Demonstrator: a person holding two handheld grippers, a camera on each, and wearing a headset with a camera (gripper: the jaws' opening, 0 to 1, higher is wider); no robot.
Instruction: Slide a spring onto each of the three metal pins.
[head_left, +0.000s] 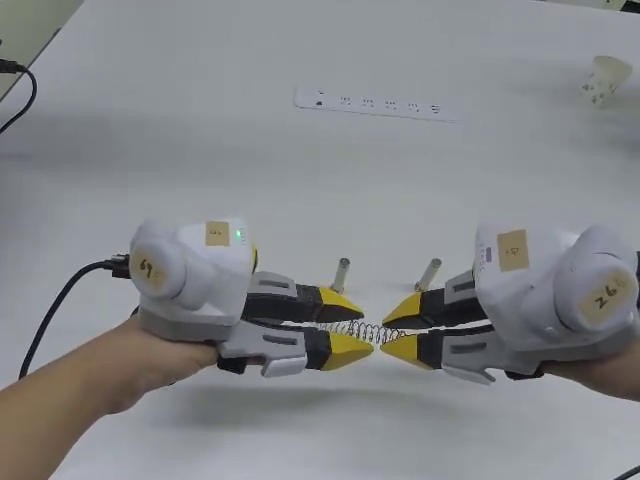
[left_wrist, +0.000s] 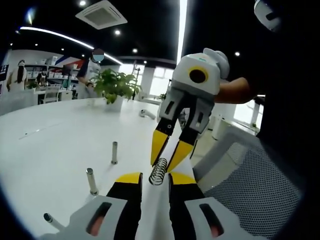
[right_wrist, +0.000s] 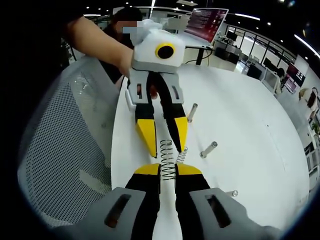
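left tool (head_left: 362, 327): pointing right, meeting the right tool (head_left: 388, 335) tip to tip; a hand is holding each one in the air just above the desk (head_left: 300, 180)
spring (head_left: 375, 333): hanging level between the two sets of yellow tips, bridging the small gap between them and not touching the desk
right tool grip: its jaws are pinching one end of the spring; in the right gripper view the coil is running straight out from between its own tips
left tool grip: its jaws are sitting narrowly apart around the other end; can't tell whether they are actually clamping it
near pin (head_left: 341, 272): standing on the desk just beyond the left tool's tips, bare metal
second pin (head_left: 428, 273): standing just beyond the right tool's tips, leaning slightly
third pin (left_wrist: 49, 219): showing at the bottom left of the left gripper view, apart from the other two
power strip (head_left: 375, 103): lying flat, far side of the desk
paper cup (head_left: 605, 80): sitting at the far right, well apart
cable (head_left: 60, 300): trailing off the back of the left tool
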